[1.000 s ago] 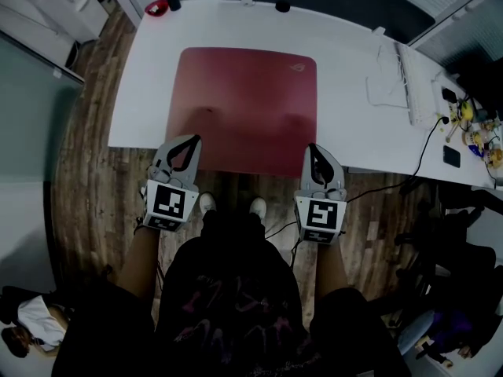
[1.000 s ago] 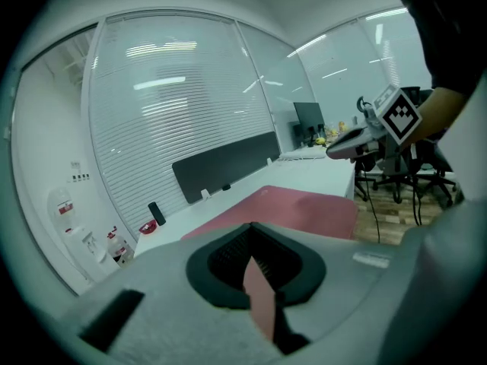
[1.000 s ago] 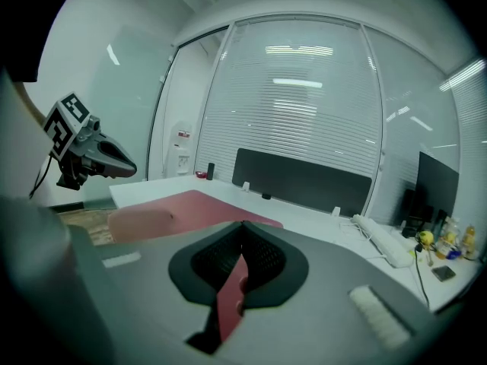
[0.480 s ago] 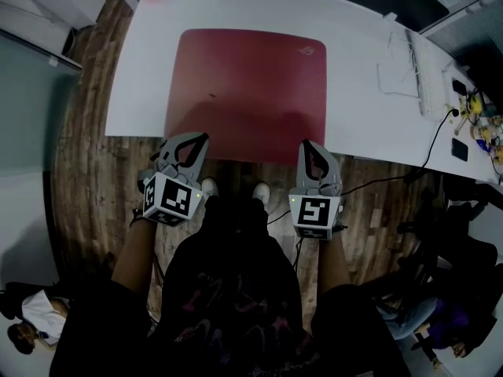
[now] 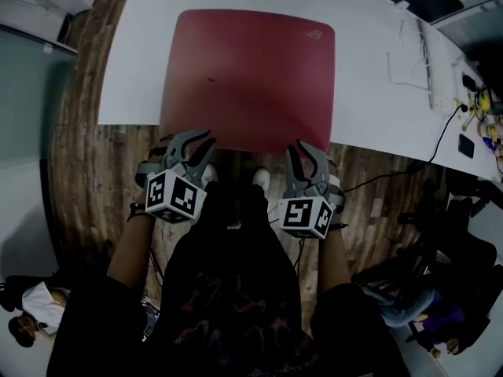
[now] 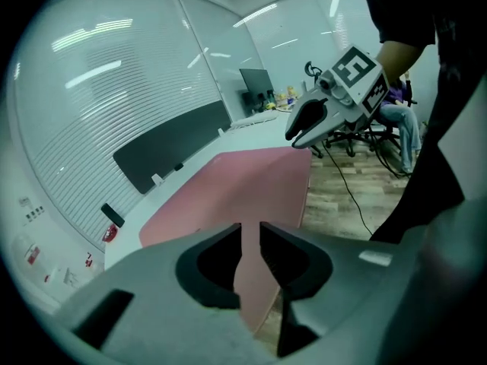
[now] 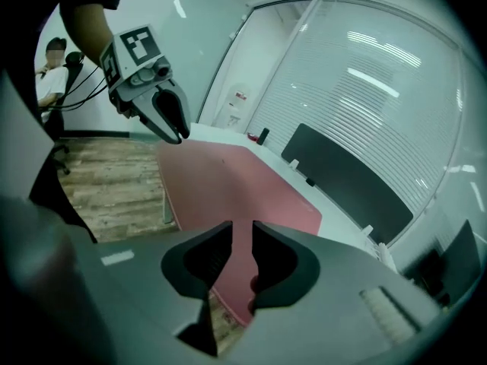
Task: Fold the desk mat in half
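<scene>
On the white desk (image 5: 369, 93), centre: 1 red mat (image 5: 247, 77), unfolded and lying flat, w/ a small logo (image 5: 314, 31) at its far right corner. The mat's near edge hangs past the desk's near edge, over the wood floor (image 5: 86, 155).

At the mat's near left corner: your L gripper (image 5: 196, 146). Jaws opening, narrow gap btwn them. The left gripper view shows the mat's near edge in that gap, pads not pressing on it. Marker cube faces up toward your head.

At the mat's near right corner: your R gripper (image 5: 302, 154). Same condition: jaws opening, small gap, mat edge running thru it, no pinch seen. The two grippers stand well apart, one per near corner, both pointing toward the far side.

Desk, right part: white keyboard (image 5: 436, 65), apart from the mat. Black cable (image 5: 436, 144) drops off the near edge to the floor. Misc. small items at the far right end, too small to tell.

Desk, far left corner: 1 dark upright item (image 6: 112, 215) w/ a red item (image 6: 109, 234) just beside it. Dark panel (image 6: 171, 150) along the far edge.

Below the desk edge, btwn your grippers: your white shoes (image 5: 259, 181). Seated person (image 5: 27, 316) at near left, well apart from you.
</scene>
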### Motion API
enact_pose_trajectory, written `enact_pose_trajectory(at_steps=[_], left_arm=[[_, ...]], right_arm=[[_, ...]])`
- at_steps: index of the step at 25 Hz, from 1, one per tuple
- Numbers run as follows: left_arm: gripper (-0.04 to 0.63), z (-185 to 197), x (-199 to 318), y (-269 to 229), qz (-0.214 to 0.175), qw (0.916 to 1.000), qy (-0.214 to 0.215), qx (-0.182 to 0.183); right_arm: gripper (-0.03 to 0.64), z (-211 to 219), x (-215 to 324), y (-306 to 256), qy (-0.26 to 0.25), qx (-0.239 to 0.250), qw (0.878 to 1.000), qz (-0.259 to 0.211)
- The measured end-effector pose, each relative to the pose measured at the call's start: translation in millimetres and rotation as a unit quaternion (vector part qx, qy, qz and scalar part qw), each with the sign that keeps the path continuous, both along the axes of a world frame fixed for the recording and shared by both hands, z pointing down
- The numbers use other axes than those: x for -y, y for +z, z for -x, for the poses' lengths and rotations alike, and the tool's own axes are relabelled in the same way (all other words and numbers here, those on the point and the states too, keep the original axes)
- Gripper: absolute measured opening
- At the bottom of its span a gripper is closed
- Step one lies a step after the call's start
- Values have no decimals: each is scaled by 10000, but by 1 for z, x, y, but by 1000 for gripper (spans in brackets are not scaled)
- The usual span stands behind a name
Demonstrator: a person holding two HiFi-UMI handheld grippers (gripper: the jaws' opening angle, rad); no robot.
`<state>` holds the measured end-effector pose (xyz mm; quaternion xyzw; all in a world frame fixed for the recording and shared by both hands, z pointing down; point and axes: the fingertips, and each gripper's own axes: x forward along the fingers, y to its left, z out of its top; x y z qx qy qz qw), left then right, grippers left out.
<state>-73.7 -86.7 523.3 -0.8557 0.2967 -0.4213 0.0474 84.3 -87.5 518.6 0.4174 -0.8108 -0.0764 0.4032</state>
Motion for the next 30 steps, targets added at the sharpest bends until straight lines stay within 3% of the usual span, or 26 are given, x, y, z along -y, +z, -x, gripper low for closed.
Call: enact_pose_trajectory(at_steps=[6,11,14,18,25,30], left_arm=[[206,-3,-13,34,-48,9978,431,495],[314,2,-18,62,-190,9911,617,1164],[349,2,-19,75,-400,9854,748,1478],[357,3,-11,85,-659,9821,666,1634],[310,-1,-2,98,-836,9779,683,1792],[278,-5,0,90,-863,9787,707,1726]], right_arm=[[267,8,-17,36,-664,-766,9943,314],[347,4,-23,59,-848,-1310,9873,289],[360,1,-23,69,-838,-1466,9854,212],[362,-5,-18,81,-708,-1586,9847,134],[348,-7,-10,98,-613,-1710,9833,95],[298,-7,-3,94,-566,-1703,9838,7]])
